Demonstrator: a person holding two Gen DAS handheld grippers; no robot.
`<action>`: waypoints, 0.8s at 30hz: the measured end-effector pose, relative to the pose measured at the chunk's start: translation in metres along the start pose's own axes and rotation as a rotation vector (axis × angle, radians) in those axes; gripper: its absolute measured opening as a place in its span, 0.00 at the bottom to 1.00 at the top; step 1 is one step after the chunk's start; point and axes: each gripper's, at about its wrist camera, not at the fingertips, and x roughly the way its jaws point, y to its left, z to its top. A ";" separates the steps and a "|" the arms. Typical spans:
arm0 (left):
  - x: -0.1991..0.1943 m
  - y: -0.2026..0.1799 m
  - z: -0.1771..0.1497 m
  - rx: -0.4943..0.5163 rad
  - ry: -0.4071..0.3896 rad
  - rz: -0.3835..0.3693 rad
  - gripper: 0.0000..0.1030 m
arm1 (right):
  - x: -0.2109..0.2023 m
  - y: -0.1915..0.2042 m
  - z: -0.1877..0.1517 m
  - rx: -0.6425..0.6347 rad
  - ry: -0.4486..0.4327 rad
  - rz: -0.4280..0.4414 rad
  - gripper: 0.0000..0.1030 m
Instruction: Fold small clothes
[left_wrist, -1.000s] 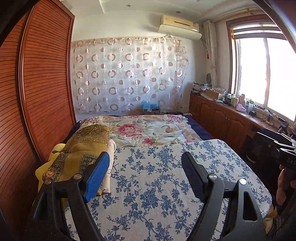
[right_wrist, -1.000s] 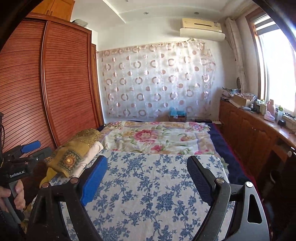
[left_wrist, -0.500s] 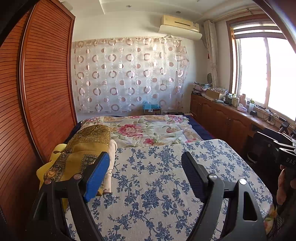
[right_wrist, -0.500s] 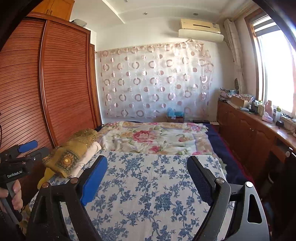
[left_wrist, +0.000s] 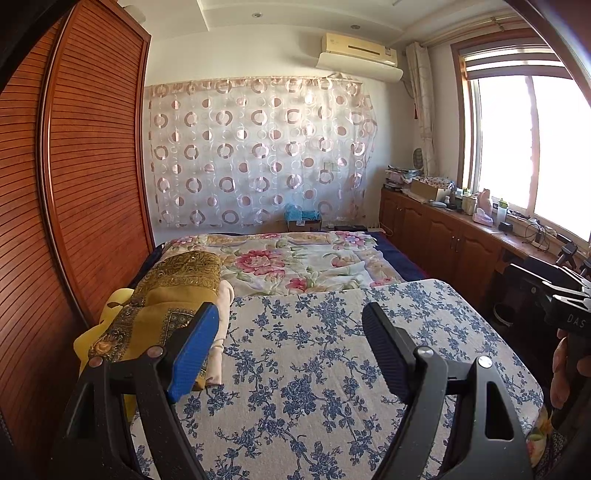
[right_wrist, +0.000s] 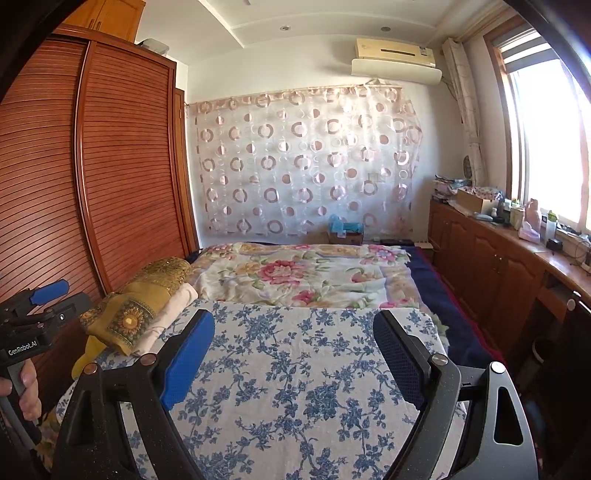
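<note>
**Mustard-gold clothes waiting at the board's edge, both claws empty**

Cotton cover, white with blue flowers, is lying stretched over a padded board (left_wrist: 314, 369) that is serving as the tabletop, set across the near end of a bed (left_wrist: 295, 262) with a rose-print quilt.

Item: a stack of clothes (left_wrist: 173, 295), mustard-gold patterned fabric on top, a cream piece beside it and a yellow piece underneath, is sitting on the board's left edge, close to the slatted wooden wardrobe (left_wrist: 74, 184). From the right wrist view the same stack (right_wrist: 140, 306) is showing well left of the board's middle.

Item: the left claw (left_wrist: 290, 350) is hovering over the board with jaws standing wide apart and nothing between them; its blue pad is lying just beside the stack in the picture.

Item: the right claw (right_wrist: 293, 354) is likewise gaping and empty above the bare middle of the cover.

Step, as judged: folding is not yet begun; a garment is waiting to be fetched. The next move is probably calling for the left claw to reach to the stack, pinch one layer only, and draw it onto the open cover for spreading flat.
</note>
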 end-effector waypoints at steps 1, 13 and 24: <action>0.000 0.000 0.000 0.000 0.000 0.000 0.78 | 0.000 -0.001 0.001 0.001 0.000 -0.002 0.86; 0.000 0.001 0.000 0.000 -0.002 0.000 0.78 | -0.001 -0.004 0.000 0.001 0.000 0.000 0.86; 0.001 0.001 -0.001 0.000 -0.003 0.000 0.78 | -0.001 -0.005 -0.001 0.001 -0.003 0.000 0.86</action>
